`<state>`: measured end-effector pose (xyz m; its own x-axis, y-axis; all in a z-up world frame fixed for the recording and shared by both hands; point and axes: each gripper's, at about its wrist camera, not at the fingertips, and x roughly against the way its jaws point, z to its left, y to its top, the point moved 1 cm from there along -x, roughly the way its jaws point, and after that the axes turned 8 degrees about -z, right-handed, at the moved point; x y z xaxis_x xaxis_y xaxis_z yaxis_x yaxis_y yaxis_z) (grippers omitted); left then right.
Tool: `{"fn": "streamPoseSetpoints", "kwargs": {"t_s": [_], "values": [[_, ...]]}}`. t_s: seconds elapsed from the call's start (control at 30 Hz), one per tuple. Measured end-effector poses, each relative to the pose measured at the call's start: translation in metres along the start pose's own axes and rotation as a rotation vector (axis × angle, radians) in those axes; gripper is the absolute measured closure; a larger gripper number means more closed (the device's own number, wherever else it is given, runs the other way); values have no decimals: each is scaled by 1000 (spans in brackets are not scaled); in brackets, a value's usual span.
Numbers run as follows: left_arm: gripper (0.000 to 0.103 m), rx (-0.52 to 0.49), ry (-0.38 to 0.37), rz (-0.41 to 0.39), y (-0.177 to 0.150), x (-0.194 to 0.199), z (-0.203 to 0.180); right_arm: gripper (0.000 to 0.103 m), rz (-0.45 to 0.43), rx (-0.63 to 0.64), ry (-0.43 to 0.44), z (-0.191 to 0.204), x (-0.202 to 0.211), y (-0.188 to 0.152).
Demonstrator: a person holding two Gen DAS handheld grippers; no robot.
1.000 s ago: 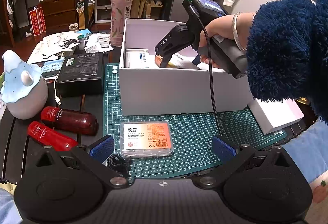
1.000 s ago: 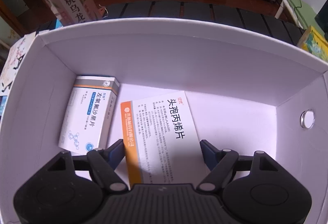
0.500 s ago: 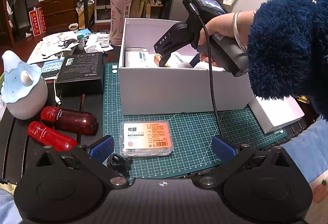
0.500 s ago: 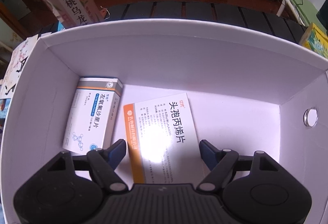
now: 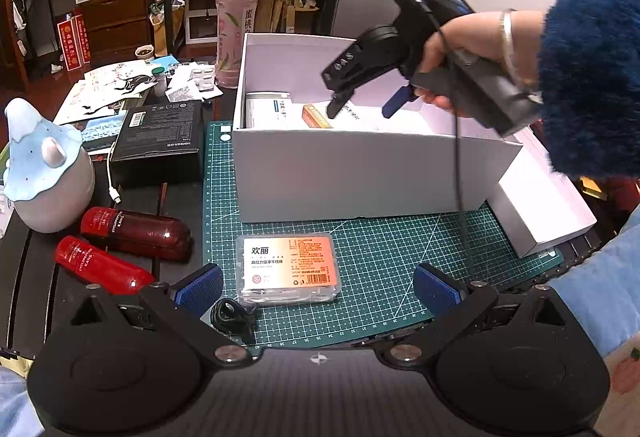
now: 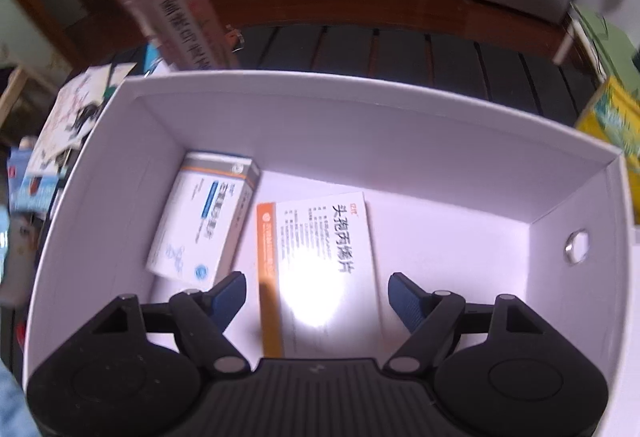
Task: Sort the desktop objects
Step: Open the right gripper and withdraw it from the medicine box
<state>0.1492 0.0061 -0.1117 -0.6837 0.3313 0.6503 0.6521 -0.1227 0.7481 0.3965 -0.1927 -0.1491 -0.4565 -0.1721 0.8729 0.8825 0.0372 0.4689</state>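
Left wrist cam: left tool (image 5: 316, 283) sits wide open, nothing in it, over a clear plastic case with an orange label (image 5: 289, 269) lying on the green cutting mat (image 5: 384, 249) on the desk. Right tool (image 5: 362, 105) hangs over the open white cardboard box (image 5: 360, 173).

Right wrist cam: right tool (image 6: 318, 295) spread wide, empty. Orange-and-white medicine box (image 6: 320, 269) and blue-and-white medicine box (image 6: 204, 217) lie flat inside, side by side.
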Motion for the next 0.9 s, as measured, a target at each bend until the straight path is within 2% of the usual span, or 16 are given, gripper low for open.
{"fn": "streamPoseSetpoints", "kwargs": {"t_s": [0.2,0.47,0.5,0.57,0.73,0.9], "values": [[0,-9,8,-4,0,3,-2,26,6,78,1,-12,20,-8],[0,-18,13,-2,0,3,-3,28,68,217,-14,-14,23,-25],[0,-18,14,-1,0,3,-3,29,72,227,-14,-13,22,-27],[0,-16,13,-1,0,3,-2,38,89,238,-2,-12,20,-29],[0,-13,12,4,0,1,-2,41,116,293,2,-6,14,-33],[0,-16,12,8,-1,0,-3,49,156,348,-29,-4,4,-38]]}}
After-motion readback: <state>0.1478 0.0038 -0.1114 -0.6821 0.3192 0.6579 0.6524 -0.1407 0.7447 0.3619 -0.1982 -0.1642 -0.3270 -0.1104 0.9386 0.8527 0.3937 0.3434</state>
